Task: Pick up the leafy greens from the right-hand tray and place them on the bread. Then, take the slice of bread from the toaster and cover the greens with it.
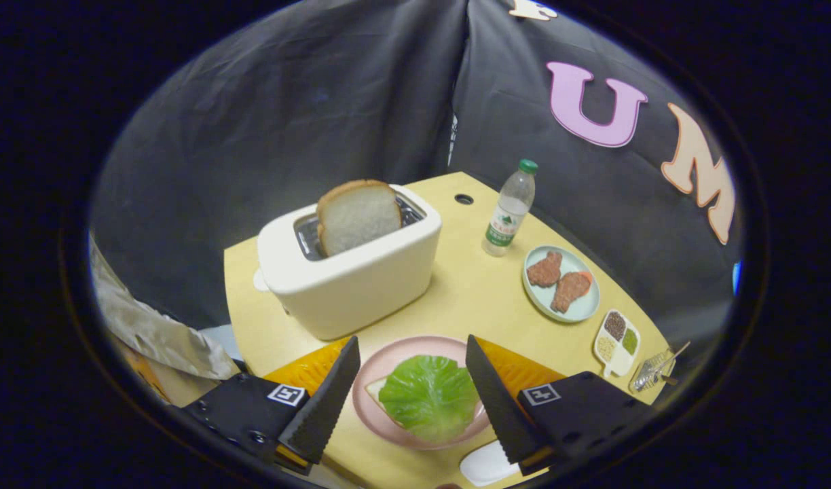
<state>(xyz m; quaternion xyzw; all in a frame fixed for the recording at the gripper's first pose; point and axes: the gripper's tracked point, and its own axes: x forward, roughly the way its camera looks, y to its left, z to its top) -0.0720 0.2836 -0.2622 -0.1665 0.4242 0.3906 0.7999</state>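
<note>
The gripper (413,363) hangs wide and empty above the greens (429,395) lying flat on bread; the slice (358,216) stands upright in the toaster (351,278).

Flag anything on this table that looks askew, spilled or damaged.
Nothing spilled or damaged. The tan-crusted bread slice leans in the cream toaster. The green lettuce leaf lies on the pink plate, between the open tool's fingers.

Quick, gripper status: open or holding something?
Gripper: open, holding nothing; fingers spread either side of the leafy greens on the pink plate.
</note>
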